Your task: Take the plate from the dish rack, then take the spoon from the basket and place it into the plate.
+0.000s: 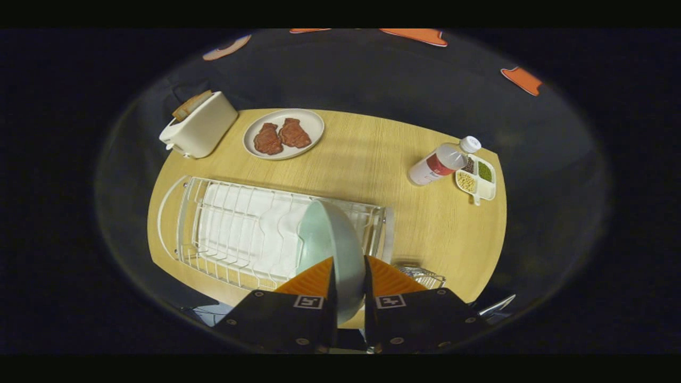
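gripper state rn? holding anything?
gripper: closed on the rim of the pale green plate, one finger on each side, plate held on edge above the dish rack.

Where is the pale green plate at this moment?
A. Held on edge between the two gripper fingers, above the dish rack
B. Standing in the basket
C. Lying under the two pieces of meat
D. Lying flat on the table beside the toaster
A: the pale green plate stands on edge with the gripper fingers pressing on it from both sides, over the white dish rack.
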